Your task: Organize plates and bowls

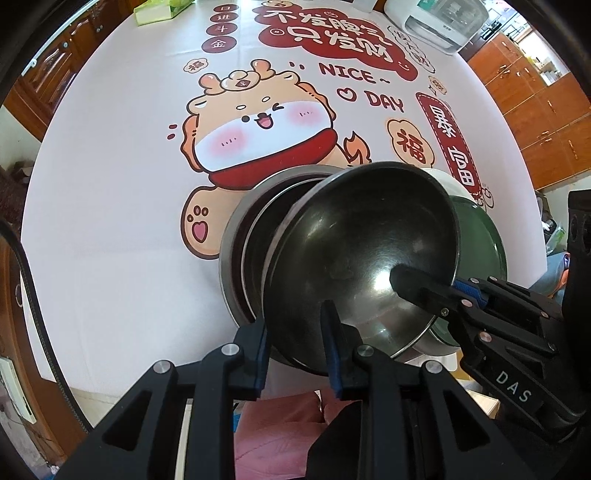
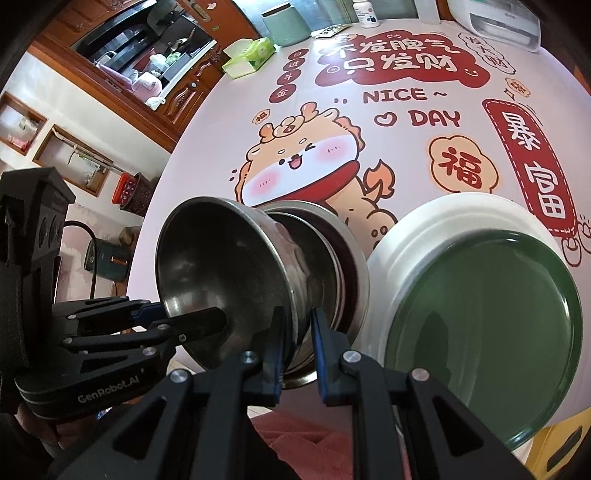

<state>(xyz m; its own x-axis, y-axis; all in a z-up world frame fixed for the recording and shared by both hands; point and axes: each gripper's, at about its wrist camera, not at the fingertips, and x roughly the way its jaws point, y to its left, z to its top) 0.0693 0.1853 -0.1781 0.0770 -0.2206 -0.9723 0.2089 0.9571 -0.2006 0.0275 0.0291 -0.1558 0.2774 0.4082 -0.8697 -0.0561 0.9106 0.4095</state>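
A steel bowl (image 1: pixel 362 229) (image 2: pixel 221 258) hangs tilted on its side over a stack of bowls, whose outer steel bowl (image 1: pixel 231 236) (image 2: pixel 354 251) sits on the printed tablecloth near the table's front edge. My left gripper (image 1: pixel 295 332) (image 2: pixel 192 314) is shut on the near rim, one finger inside and one outside. My right gripper (image 2: pixel 298 314) (image 1: pixel 424 280) is shut on the opposite side of the same rim. Right of the stack, a dark green plate (image 1: pixel 484 236) (image 2: pixel 480 325) lies on a white plate (image 1: pixel 443 181) (image 2: pixel 443 214).
At the table's far side stand a green tissue box (image 2: pixel 251 55) (image 1: pixel 155 11), a pale green canister (image 2: pixel 286 22), a small white bottle (image 2: pixel 365 13) and a white appliance (image 2: pixel 495 22) (image 1: pixel 443 22). Wooden cabinets surround the round table.
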